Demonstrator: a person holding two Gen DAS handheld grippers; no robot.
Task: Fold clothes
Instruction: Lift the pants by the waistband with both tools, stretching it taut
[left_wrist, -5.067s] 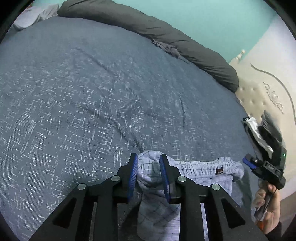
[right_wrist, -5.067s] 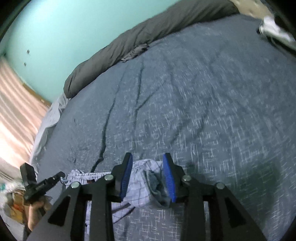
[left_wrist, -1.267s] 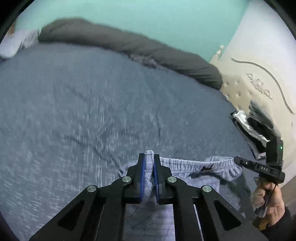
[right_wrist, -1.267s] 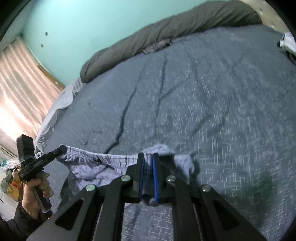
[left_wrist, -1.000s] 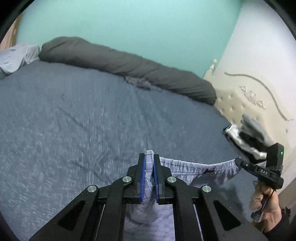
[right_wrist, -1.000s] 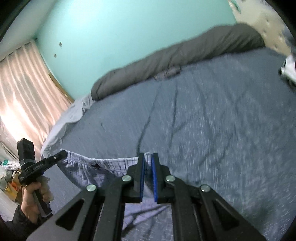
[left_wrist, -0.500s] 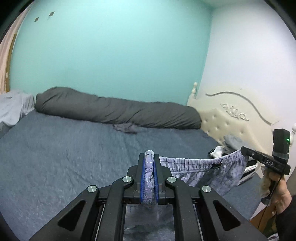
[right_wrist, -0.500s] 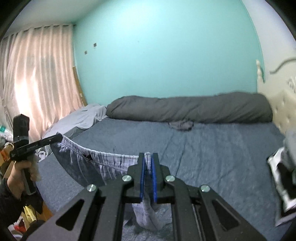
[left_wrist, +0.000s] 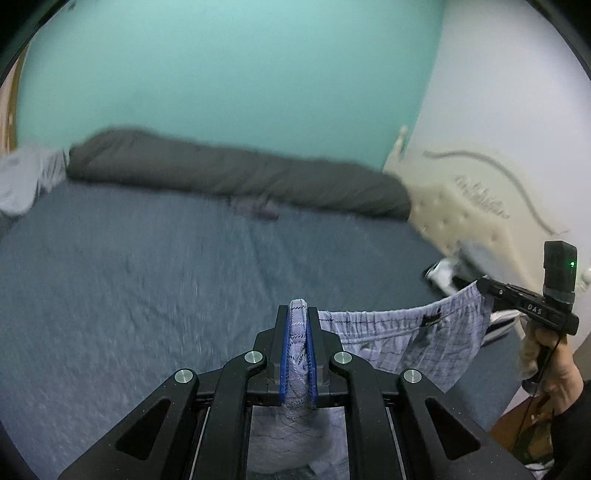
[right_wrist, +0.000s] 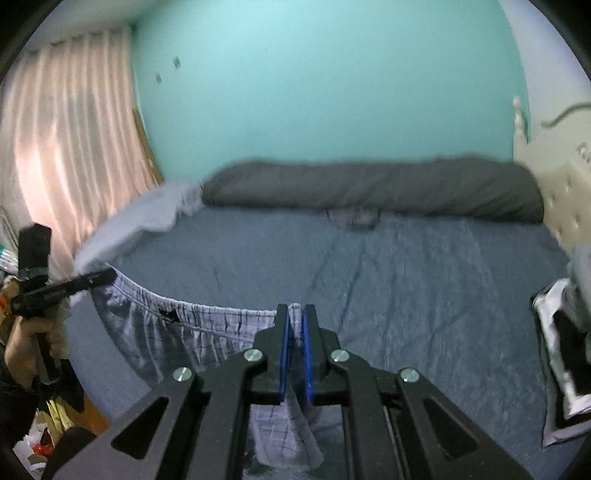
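We have the left gripper (left_wrist: 297, 332) clenched on one end of the checked shorts' (left_wrist: 406, 339) waistband and the right gripper (right_wrist: 295, 336) clenched on the other end. The shorts hang stretched between them, above the blue bed (left_wrist: 147, 277). Beyond lie a dark rolled blanket (left_wrist: 240, 177) and the turquoise wall (left_wrist: 229, 74).

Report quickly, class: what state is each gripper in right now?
Left gripper: shut on the checked shorts waistband.
Right gripper: shut on the waistband's other end.
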